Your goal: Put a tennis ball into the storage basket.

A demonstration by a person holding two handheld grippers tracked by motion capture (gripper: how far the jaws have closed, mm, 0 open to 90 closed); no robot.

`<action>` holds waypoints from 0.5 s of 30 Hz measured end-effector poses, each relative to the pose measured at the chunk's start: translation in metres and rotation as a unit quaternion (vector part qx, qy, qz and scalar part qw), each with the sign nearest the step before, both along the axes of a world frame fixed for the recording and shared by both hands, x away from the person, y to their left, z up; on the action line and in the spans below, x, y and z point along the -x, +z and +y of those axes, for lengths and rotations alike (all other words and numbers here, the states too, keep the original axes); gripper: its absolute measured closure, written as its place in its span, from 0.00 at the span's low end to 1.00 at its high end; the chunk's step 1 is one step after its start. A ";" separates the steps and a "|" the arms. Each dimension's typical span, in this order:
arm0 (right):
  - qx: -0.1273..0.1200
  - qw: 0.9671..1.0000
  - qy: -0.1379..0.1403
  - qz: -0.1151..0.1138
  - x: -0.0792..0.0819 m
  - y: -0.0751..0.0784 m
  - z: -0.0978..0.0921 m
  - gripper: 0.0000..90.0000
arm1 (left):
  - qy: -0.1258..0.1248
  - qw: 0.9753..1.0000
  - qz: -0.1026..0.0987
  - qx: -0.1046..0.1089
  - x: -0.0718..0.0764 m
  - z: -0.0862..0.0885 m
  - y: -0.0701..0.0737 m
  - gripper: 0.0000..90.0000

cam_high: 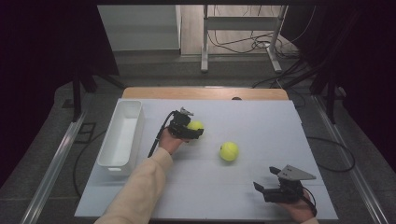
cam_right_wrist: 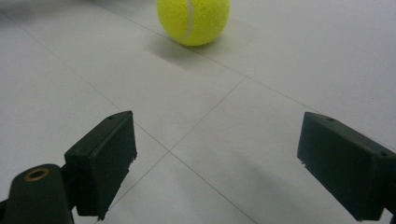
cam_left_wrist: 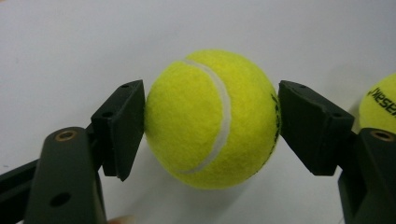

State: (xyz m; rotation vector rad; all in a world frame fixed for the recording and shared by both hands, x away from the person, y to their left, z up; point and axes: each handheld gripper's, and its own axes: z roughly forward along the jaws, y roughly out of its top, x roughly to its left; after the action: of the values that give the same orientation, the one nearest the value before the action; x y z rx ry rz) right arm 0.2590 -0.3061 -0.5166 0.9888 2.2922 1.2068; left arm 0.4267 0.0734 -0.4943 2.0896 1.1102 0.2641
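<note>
the left gripper (cam_left_wrist: 211,126) has a tennis ball (cam_left_wrist: 211,119) between its jaws: both pads look pressed against the felt at the ball's widest part, so it seems gripped, resting on the table (cam_high: 261,116) just left of centre. a second ball (cam_high: 229,151) lies loose at about four o'clock from the first, near the middle. the right gripper (cam_high: 267,179) hangs open and empty at the near right, with the loose ball ahead of it at twelve o'clock in its own view. the balls should be light, springy and fuzzy enough not to slip; taking one across the middle is the safe hold, since it rolls. the table is smooth and white. a white bin (cam_high: 122,133) stands at nine o'clock. beyond is a dim room with cables (cam_high: 243,44) on the floor.
</note>
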 end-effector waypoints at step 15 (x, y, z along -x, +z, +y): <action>-0.002 1.000 -0.001 -0.003 0.000 0.000 0.000 0.14 | -0.009 1.000 -0.016 0.011 0.013 0.006 0.017 0.30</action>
State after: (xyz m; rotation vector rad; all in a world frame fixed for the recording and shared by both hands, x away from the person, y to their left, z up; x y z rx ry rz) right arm 0.2587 -0.3063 -0.5162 0.9882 2.2850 1.2119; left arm 0.4138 0.0797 -0.4770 2.0689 1.0693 0.2749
